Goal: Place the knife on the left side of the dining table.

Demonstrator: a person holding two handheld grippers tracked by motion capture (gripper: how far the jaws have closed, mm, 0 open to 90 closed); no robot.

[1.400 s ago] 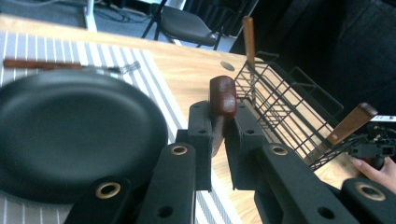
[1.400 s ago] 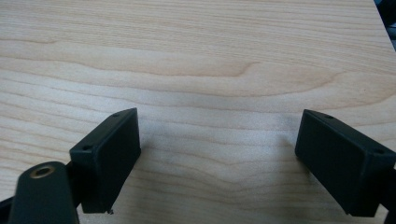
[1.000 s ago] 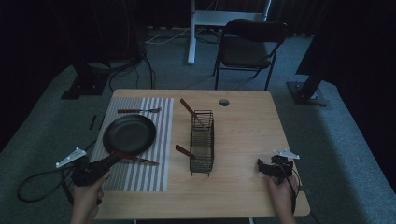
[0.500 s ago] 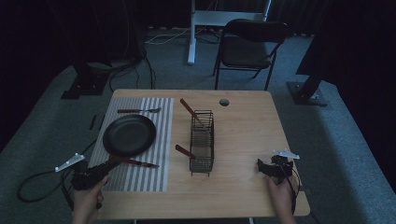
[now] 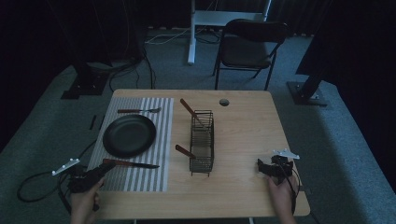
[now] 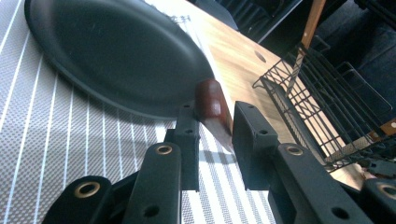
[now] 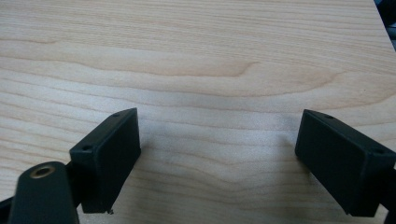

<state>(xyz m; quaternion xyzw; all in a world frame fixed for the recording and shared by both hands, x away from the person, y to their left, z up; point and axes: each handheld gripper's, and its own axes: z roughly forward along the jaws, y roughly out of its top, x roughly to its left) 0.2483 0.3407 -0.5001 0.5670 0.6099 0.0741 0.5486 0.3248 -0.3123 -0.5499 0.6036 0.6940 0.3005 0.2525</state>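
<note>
Since a second ago, the left gripper (image 5: 95, 172) has slid nearer, off the knife (image 5: 130, 164), jaws narrowly parted behind its red handle on the striped mat (image 5: 161, 135), near the black plate (image 5: 129, 135). Right gripper (image 5: 266, 168) rests wide apart on the table (image 5: 247, 126).

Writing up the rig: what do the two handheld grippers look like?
Both the left gripper and right gripper are black, with two blocky rectangular jaws on linkage arms with brass-coloured rivets. In the high view each carries a grey three-cornered plate and trails a black cable.
</note>
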